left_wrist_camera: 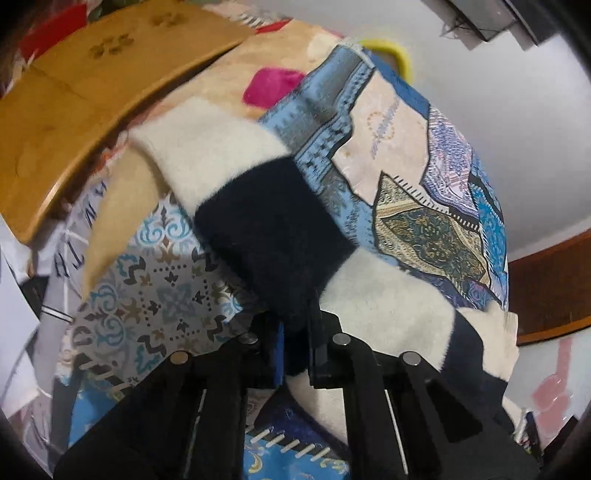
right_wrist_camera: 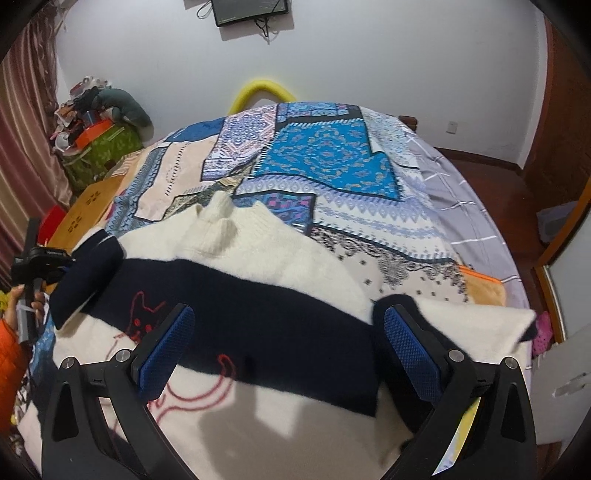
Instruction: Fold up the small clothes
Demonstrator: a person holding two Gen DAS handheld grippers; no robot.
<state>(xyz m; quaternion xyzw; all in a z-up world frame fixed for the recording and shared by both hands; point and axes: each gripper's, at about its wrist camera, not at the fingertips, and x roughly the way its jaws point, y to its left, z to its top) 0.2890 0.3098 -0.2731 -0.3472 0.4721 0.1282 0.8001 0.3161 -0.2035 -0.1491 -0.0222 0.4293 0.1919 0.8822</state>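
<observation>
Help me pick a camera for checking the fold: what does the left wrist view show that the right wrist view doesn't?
Only the left wrist view shows the left gripper shut on the sweater sleeve, which is lifted above the bedspread.

Only the right wrist view shows the right gripper open above the sweater, the red cat outline, the collar and the wall screen.

Both show the white and navy sweater, the patchwork bedspread, the wooden board and the yellow loop.

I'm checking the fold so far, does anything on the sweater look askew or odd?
Only the left sleeve: the left gripper has it pinched and lifted, so it lies askew. The sweater looks undamaged.
</observation>
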